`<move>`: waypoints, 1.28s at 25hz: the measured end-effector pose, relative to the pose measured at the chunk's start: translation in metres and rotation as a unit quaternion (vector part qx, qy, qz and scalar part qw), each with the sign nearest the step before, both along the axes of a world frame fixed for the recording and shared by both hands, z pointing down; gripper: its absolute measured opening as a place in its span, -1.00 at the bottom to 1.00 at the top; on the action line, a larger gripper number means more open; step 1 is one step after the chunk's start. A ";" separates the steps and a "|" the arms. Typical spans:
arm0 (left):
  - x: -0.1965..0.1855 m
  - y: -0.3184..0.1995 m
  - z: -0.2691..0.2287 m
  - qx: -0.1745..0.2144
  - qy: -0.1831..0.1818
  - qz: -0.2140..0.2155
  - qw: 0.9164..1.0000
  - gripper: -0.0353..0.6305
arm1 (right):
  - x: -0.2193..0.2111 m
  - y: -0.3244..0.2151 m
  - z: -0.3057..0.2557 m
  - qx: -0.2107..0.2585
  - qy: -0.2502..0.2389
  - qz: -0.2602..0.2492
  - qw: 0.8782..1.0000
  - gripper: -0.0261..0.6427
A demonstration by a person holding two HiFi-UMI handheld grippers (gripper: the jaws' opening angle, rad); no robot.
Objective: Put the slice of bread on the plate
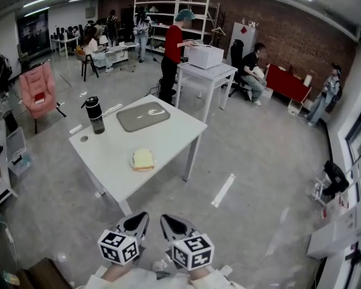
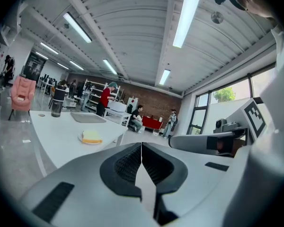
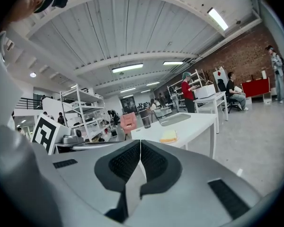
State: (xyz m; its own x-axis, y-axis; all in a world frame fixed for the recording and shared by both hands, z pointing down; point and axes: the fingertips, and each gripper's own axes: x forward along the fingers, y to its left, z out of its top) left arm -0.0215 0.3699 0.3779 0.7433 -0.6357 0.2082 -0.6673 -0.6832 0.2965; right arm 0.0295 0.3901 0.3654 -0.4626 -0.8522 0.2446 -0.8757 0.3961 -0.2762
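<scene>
White table [image 1: 168, 125] carries the slice of bread [image 1: 143, 158], already on the plate [image 1: 133, 162] by its near right edge; left gripper [image 1: 138, 221] and right gripper [image 1: 175, 224], jaws pressed together and empty, hang well apart from it, so the task looks done

Ahead of me: a white table [image 1: 111, 161] carrying a black bottle [image 1: 95, 114], upright near its left edge, and a grey tray [image 1: 129, 120] just beside it; beyond, a pink chair [image 1: 37, 89] and a person in red [image 1: 171, 56] at a second table [image 1: 221, 73]
</scene>
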 end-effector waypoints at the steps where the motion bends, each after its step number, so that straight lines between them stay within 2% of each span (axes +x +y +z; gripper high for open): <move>1: -0.001 -0.006 0.002 0.001 0.000 0.002 1.000 -0.86 | -0.001 -0.005 0.002 0.001 0.000 0.004 1.000 -0.88; 8: -0.009 -0.048 0.000 -0.007 -0.001 0.011 1.000 -0.86 | -0.008 -0.043 0.005 -0.015 0.007 0.013 1.000 -0.88; 14: -0.015 -0.072 0.000 -0.020 -0.003 0.012 1.000 -0.86 | 0.012 -0.071 0.008 -0.036 0.012 0.027 0.999 -0.88; 18: -0.011 -0.089 0.005 -0.032 0.000 0.015 0.999 -0.86 | 0.018 -0.092 0.011 -0.047 -0.006 0.028 0.999 -0.88; 32: 0.003 -0.210 0.024 -0.058 -0.002 -0.026 0.998 -0.86 | 0.006 -0.216 0.023 -0.052 -0.008 -0.052 0.997 -0.88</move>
State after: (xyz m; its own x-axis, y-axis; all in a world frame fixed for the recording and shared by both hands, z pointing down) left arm -0.0180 0.1602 0.4020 0.7087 -0.6453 0.2852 -0.7026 -0.6088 0.3684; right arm 0.0357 0.1741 0.3882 -0.5520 -0.7695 0.3212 -0.8262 0.4528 -0.3353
